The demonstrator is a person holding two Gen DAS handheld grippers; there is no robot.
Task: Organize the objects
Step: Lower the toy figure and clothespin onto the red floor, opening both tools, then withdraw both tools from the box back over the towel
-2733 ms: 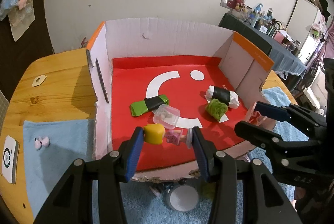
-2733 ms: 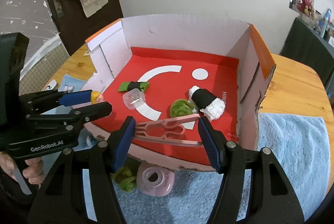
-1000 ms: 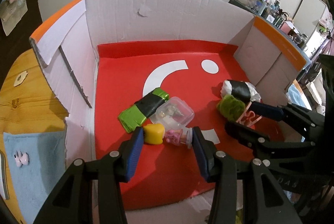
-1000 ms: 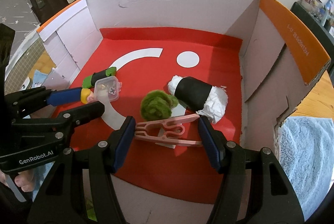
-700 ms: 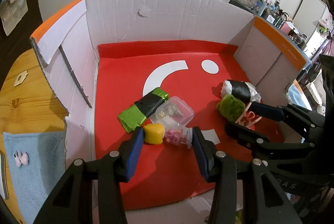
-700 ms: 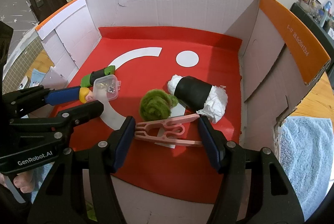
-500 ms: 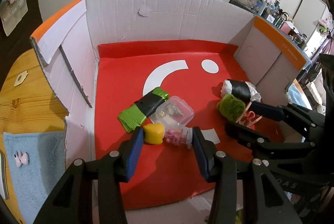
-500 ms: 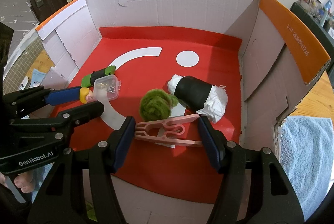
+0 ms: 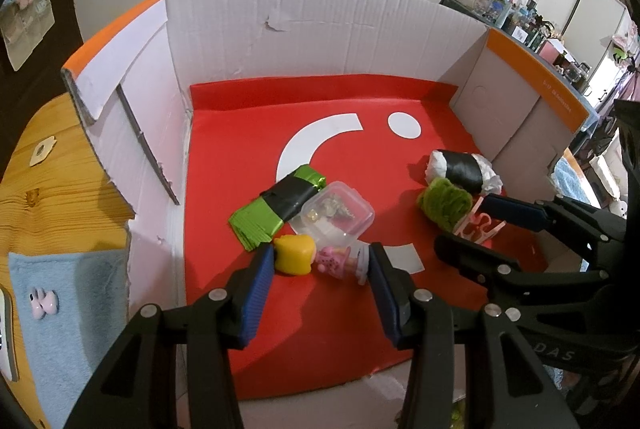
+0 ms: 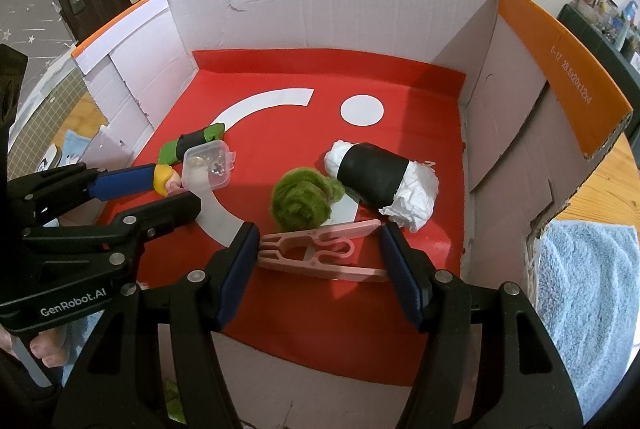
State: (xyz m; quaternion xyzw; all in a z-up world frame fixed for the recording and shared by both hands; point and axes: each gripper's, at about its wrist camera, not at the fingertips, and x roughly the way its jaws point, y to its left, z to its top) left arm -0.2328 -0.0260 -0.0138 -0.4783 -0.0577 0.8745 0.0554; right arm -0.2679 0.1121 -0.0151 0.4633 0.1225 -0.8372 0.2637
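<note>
The left gripper's [image 10: 168, 189] black body reads "GenRobot.AI" in white in the right wrist view, and the cardboard box's [image 10: 560, 41] orange flap at 2 o'clock is printed "E-17 28.5x20x12x4". Letters "DAS" show on the right gripper's [image 9: 476, 225] frame in the left wrist view.

The left gripper [image 9: 322, 261] pinches a small doll [image 9: 316, 255] crosswise: its yellow head touches the 9 o'clock pad, its pink body reaches the 3 o'clock pad. It hangs over the box's red floor, just beside a clear plastic container [image 9: 334, 215] and a green-and-black packet [image 9: 276, 207] at 11 o'clock.

The right gripper [image 10: 318, 251] clamps a pink clothespin [image 10: 316, 251] lengthwise between its blue pads, inside the box. Just beyond its fingertips at 12 o'clock lies a green wool ball [image 10: 302, 199], and at 1 o'clock a white roll with a black band [image 10: 378, 181].
</note>
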